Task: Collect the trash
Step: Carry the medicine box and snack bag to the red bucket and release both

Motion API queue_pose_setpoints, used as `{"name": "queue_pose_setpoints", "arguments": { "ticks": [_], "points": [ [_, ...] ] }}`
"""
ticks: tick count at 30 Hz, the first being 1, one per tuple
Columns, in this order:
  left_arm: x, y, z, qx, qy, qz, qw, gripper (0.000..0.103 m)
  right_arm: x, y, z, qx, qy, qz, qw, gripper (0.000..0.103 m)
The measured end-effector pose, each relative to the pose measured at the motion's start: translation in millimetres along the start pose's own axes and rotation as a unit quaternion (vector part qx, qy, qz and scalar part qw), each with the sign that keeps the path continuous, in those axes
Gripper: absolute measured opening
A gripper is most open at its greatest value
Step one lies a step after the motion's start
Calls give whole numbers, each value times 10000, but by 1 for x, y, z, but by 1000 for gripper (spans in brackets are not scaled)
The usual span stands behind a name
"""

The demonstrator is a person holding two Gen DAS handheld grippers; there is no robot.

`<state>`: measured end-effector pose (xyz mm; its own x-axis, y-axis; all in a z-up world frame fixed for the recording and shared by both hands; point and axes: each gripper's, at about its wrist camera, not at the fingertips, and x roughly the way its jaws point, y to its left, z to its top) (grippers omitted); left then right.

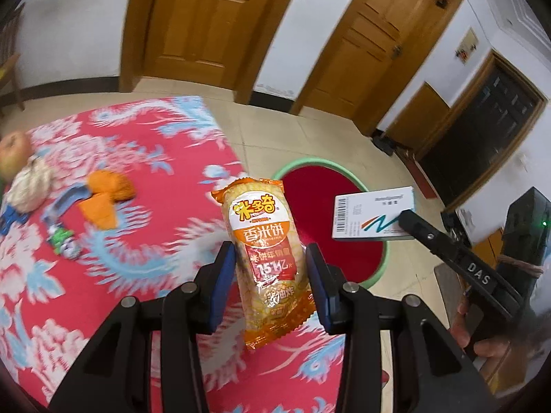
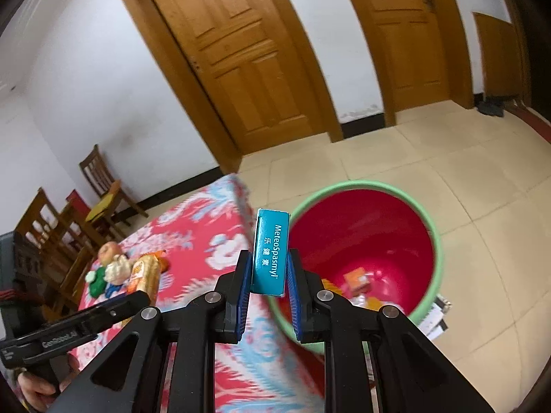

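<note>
Right, both tongs are loaded and near the bin. Left tongs are clamped partway closed on a rice cracker packet, pads on its two long sides, packet upright and sticking out past the tips. Right tongs are nearly closed on a teal medicine box, gripped across its narrow faces, box standing on end.

The bin, red inside with a green rim, sits on the floor just beside the desk edge. Some trash already lies at its bottom. In the right wrist view the box hangs at the near rim, not clearly over the opening. In the left wrist view the packet is over the desk edge, with the bin behind it.

How I'd do the drop:
- Carry each item fully past the rim before opening. The box is light card and could catch the rim and bounce out.
- Keep the two tongs apart over the bin; they're close together already.
- Release one at a time, box first since it's nearer.
- The packet is slippery film, so open wide and let it fall clear of the pads.

Left on the desk: orange peel, a small wrapper, a garlic bulb and an apple. My guess is the last two aren't trash.
</note>
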<state>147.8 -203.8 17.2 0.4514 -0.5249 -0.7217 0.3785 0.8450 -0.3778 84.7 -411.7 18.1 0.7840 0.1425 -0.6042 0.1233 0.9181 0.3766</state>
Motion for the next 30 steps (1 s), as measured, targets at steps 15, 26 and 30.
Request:
{"name": "queue_pose_setpoints", "arguments": {
  "ticks": [15,26,30],
  "points": [
    [85,-60,8,527,625,-364,9960,42,12,-74,-2,433,147,-586,9972,20],
    [102,-74,10,656,732,-310,9947,42,20,-98,0,539,269,-646,9961,23],
    [98,-70,11,602,679,-240,9956,42,20,-98,2,549,247,-623,9962,25]
  ]
}}
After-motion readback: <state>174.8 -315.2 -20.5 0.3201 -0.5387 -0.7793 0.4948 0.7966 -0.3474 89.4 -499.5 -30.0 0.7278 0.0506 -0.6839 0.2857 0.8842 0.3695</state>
